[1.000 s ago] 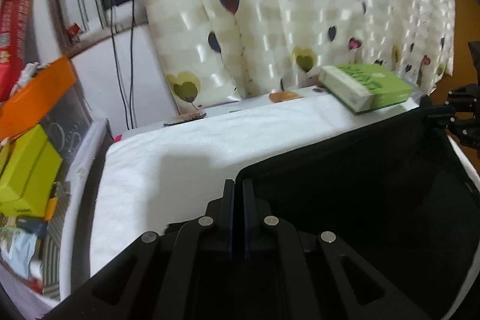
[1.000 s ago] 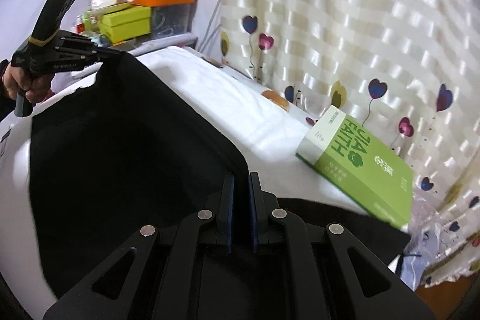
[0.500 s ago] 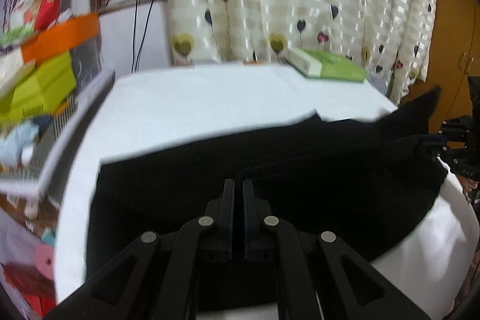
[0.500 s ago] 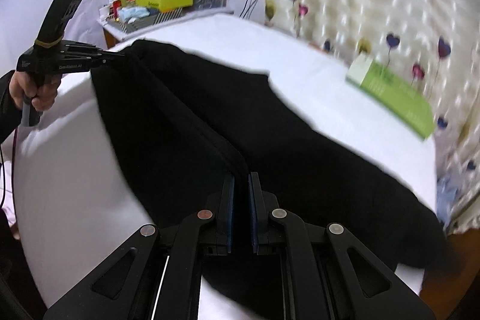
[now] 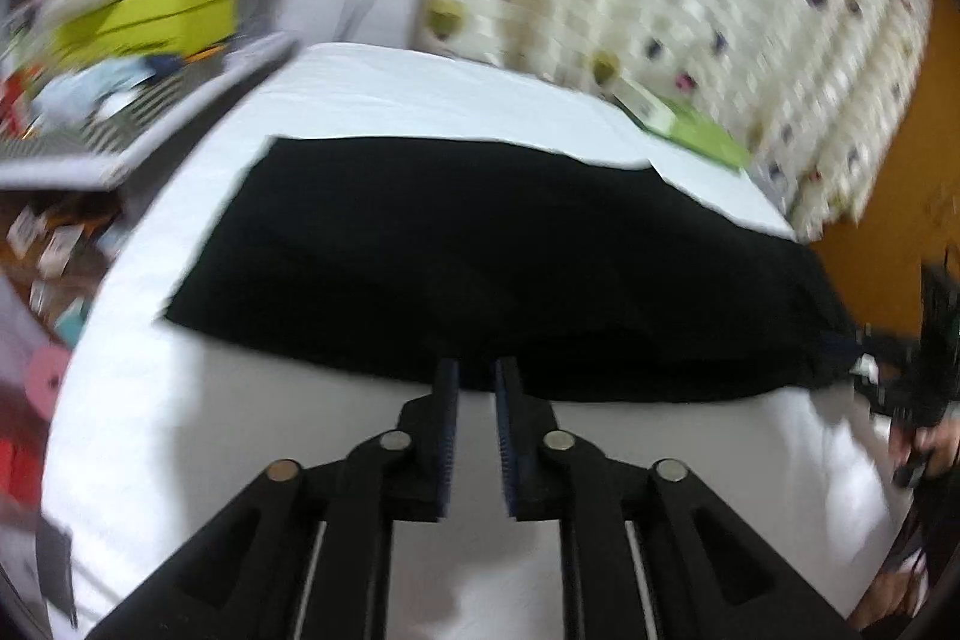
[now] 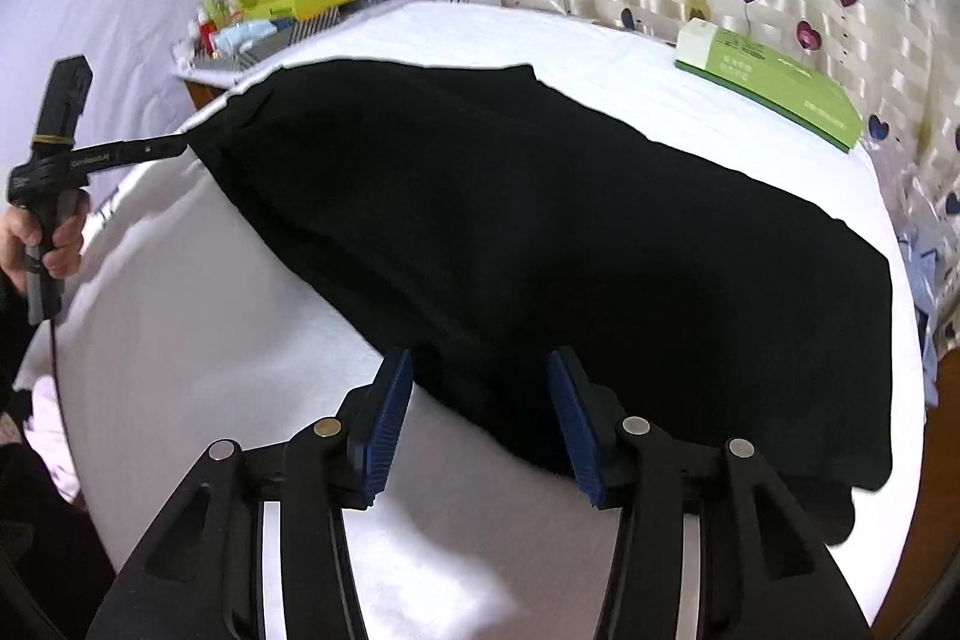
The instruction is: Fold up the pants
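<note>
on the white table (image 6: 198, 340), nearer us than the green box (image 6: 774, 82), our black pants (image 6: 540, 244) lie folded over. both grippers have just been opening: right gripper (image 6: 480, 403) spread wide, left gripper (image 5: 477, 436) slightly parted. cloth snagging on withdrawing pads could drag the fold askew.

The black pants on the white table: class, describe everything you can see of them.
The black pants are plain, dark, soft cloth, lying spread flat across the white table, one end hanging over its edge. The left hand-held gripper reaches their far end; whether it touches is unclear. The right hand-held gripper, jaws just opened, straddles the near edge without pressing it. The green box lies apart.
</note>
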Action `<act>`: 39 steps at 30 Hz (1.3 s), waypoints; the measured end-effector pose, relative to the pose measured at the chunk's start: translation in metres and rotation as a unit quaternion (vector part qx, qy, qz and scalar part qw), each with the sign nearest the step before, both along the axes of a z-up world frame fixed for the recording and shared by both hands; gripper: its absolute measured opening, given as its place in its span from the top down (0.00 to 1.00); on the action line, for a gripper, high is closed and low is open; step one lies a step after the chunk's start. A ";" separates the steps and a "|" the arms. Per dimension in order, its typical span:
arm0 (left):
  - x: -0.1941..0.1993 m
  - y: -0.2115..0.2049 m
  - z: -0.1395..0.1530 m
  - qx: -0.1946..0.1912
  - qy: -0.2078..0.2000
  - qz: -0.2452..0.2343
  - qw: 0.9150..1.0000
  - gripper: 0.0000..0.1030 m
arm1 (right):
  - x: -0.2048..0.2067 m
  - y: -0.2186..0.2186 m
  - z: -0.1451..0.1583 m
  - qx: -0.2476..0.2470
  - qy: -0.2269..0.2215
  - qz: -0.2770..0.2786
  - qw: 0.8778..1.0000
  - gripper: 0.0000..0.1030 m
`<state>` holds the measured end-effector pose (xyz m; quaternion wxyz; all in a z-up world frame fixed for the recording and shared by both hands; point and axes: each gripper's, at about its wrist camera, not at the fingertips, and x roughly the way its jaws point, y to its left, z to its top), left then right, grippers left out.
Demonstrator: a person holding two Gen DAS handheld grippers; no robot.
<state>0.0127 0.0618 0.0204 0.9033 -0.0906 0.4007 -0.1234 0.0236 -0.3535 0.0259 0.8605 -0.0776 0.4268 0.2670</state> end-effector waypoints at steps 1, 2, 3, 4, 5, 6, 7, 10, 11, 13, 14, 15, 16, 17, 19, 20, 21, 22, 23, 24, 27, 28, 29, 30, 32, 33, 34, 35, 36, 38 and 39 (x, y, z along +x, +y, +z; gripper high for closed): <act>-0.002 0.009 0.001 -0.009 -0.002 0.017 1.000 0.68 | 0.001 0.001 0.002 0.006 -0.001 -0.003 1.000 0.53; -0.002 0.019 0.004 -0.015 -0.004 0.037 0.999 0.61 | 0.002 0.001 0.004 0.014 -0.006 -0.007 1.000 0.53; -0.001 0.028 0.005 -0.021 -0.006 0.057 0.998 0.50 | 0.004 0.002 0.004 0.017 -0.009 -0.010 1.000 0.53; 0.003 0.034 0.007 -0.028 -0.007 0.072 0.997 0.45 | 0.005 0.003 0.003 0.018 -0.010 -0.012 1.000 0.53; 0.008 0.039 0.007 -0.036 -0.003 0.082 0.996 0.45 | 0.008 0.004 0.003 0.019 -0.011 -0.016 1.000 0.53; 0.014 0.042 0.006 -0.045 0.006 0.091 0.995 0.44 | 0.013 0.006 0.001 0.022 -0.010 -0.020 1.000 0.53; 0.024 0.044 0.004 -0.054 0.019 0.102 0.993 0.44 | 0.014 0.007 0.000 0.025 -0.009 -0.022 0.999 0.53; 0.048 0.039 0.001 -0.052 0.040 0.130 0.989 0.42 | 0.021 0.010 -0.001 0.039 -0.008 -0.025 0.999 0.53; 0.059 0.036 -0.002 -0.043 0.050 0.144 0.987 0.42 | 0.022 0.010 -0.002 0.041 -0.008 -0.025 0.999 0.53; 0.079 0.030 -0.012 -0.026 0.081 0.165 0.983 0.41 | 0.025 0.011 -0.001 0.045 -0.009 -0.027 0.999 0.53; 0.085 0.026 -0.012 -0.012 0.073 0.180 0.981 0.41 | 0.026 0.011 -0.001 0.047 -0.008 -0.027 0.998 0.53; 0.090 0.023 -0.013 0.003 0.074 0.188 0.979 0.41 | 0.027 0.010 -0.002 0.048 -0.008 -0.028 0.998 0.53; 0.094 0.020 -0.014 0.016 0.082 0.195 0.977 0.41 | 0.028 0.010 -0.002 0.049 -0.008 -0.031 0.998 0.53; 0.096 0.017 -0.014 0.029 0.081 0.201 0.976 0.41 | 0.029 0.008 -0.003 0.050 -0.006 -0.033 0.998 0.53; 0.098 0.012 -0.015 0.062 0.078 0.206 0.973 0.71 | 0.031 0.006 -0.005 0.051 -0.004 -0.038 0.998 0.53; 0.100 0.010 -0.015 0.087 0.075 0.213 0.970 0.80 | 0.032 0.005 -0.005 0.052 -0.003 -0.041 0.998 0.53; 0.100 0.011 -0.015 0.084 0.070 0.209 0.972 0.90 | 0.032 0.003 -0.005 0.054 -0.002 -0.045 0.998 0.53; 0.099 0.015 -0.013 0.069 0.065 0.202 0.975 0.95 | 0.033 0.002 -0.005 0.055 -0.001 -0.048 0.997 0.53; 0.098 0.018 -0.009 0.058 0.057 0.195 0.977 0.96 | 0.033 0.000 -0.004 0.056 -0.002 -0.051 0.997 0.53; 0.095 0.023 -0.005 0.042 0.043 0.189 0.980 0.96 | 0.032 -0.002 -0.002 0.058 -0.005 -0.055 0.997 0.53; 0.081 0.044 0.022 -0.022 -0.026 0.175 0.984 0.96 | 0.031 -0.007 0.000 0.064 -0.008 -0.063 0.996 0.53; 0.074 0.051 0.028 -0.038 -0.045 0.171 0.984 0.96 | 0.031 -0.007 0.000 0.063 -0.006 -0.065 0.996 0.53; 0.070 0.058 0.031 -0.050 -0.059 0.162 0.984 0.96 | 0.032 -0.009 -0.003 0.062 -0.002 -0.069 0.996 0.53; 0.067 0.064 0.029 -0.057 -0.062 0.156 0.984 0.95 | 0.032 -0.010 -0.004 0.061 0.002 -0.072 0.996 0.53; 0.072 0.067 0.012 -0.045 -0.031 0.149 0.987 0.94 | 0.031 -0.012 -0.006 0.060 0.005 -0.078 0.995 0.53; 0.075 0.068 0.001 -0.028 -0.006 0.154 0.988 0.91 | 0.029 -0.013 -0.005 0.061 0.005 -0.080 0.995 0.53; 0.074 0.069 -0.011 -0.012 0.018 0.158 0.987 0.91 | 0.026 -0.015 -0.004 0.062 0.004 -0.082 0.995 0.53; 0.073 0.070 -0.017 -0.009 0.027 0.162 0.986 0.91 | 0.025 -0.017 -0.004 0.062 0.003 -0.083 0.995 0.53; 0.067 0.073 -0.020 -0.013 0.026 0.164 0.986 0.90 | 0.023 -0.020 -0.003 0.062 0.003 -0.088 0.994 0.53; 0.055 0.082 -0.017 -0.015 0.016 0.183 0.983 0.83 | 0.020 -0.026 -0.003 0.060 0.002 -0.098 0.993 0.53; 0.048 0.087 -0.013 -0.012 0.009 0.199 0.980 0.82 | 0.020 -0.030 -0.003 0.060 0.001 -0.103 0.993 0.53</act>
